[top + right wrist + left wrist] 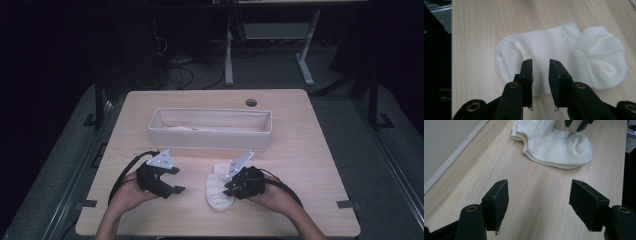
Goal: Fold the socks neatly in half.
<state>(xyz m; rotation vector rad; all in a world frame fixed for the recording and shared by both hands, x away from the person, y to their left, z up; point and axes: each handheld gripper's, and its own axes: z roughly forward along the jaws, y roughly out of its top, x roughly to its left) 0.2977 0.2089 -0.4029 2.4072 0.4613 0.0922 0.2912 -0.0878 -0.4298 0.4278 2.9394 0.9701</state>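
Right now I have the white sock (218, 190) lying flat on the wooden table (310, 165), near my edge of it and a little right of the middle. It looks folded over on itself, with the cuff end bunched up towards the long white fabric bin (210, 129) that stands across the middle of the table.

My right gripper (231, 188) hovers over the sock's right side. In the right gripper view its jaws stand a narrow gap apart above the cloth, nothing pinched between them, the pads (527, 72) clear of each other. So that claw is slightly open and empty; I cannot tell whether its tips touch the fabric underneath.

My left gripper (174, 180) sits to the left of the sock, apart from it. In the left gripper view its jaws are spread wide over bare wood, with the sock (554, 142) lying farther ahead and the tips of the other gripper (577, 124) showing just beyond it. That claw is open and holds nothing.
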